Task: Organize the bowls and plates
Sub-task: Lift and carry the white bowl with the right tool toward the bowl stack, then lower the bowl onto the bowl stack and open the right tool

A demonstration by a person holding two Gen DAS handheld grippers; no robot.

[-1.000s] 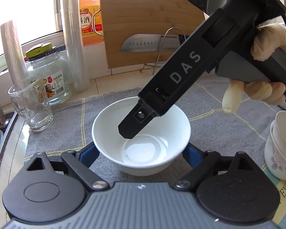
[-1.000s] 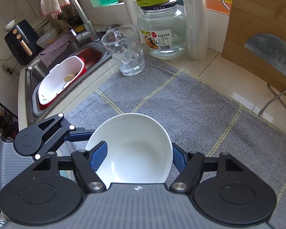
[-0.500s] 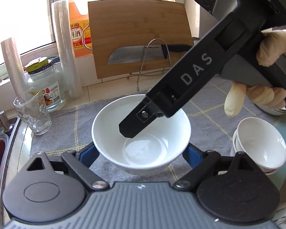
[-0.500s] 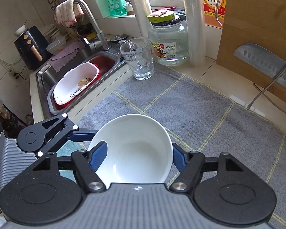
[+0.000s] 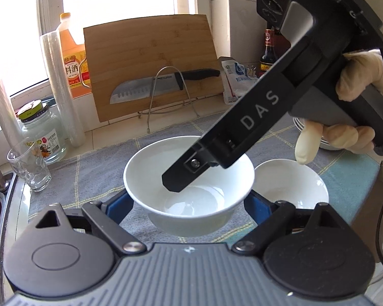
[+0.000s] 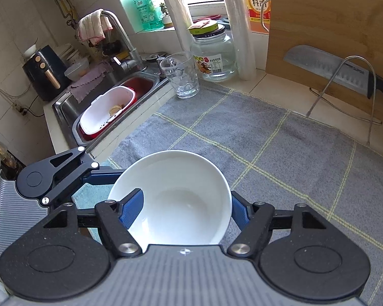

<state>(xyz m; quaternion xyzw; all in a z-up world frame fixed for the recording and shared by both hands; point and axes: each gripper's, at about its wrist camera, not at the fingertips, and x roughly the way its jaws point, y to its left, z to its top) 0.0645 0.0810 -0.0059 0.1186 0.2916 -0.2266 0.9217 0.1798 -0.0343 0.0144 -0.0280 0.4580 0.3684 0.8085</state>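
My left claw (image 5: 189, 201) gripped the white bowl (image 5: 189, 178) from outside, both pads against its walls — and my right claw (image 6: 186, 209) pinched the same bowl (image 6: 176, 199) at its rim, one pad inside, one outside. The bowl hung above the grey cloth (image 6: 268, 158) on the table. Just beside it sat a second white bowl (image 5: 293, 183); further back stood a glass (image 6: 181, 76).

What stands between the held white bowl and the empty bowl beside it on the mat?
Nothing visible. The second bowl sits empty beside the held white bowl; only a gloved fingertip hangs above its far rim.
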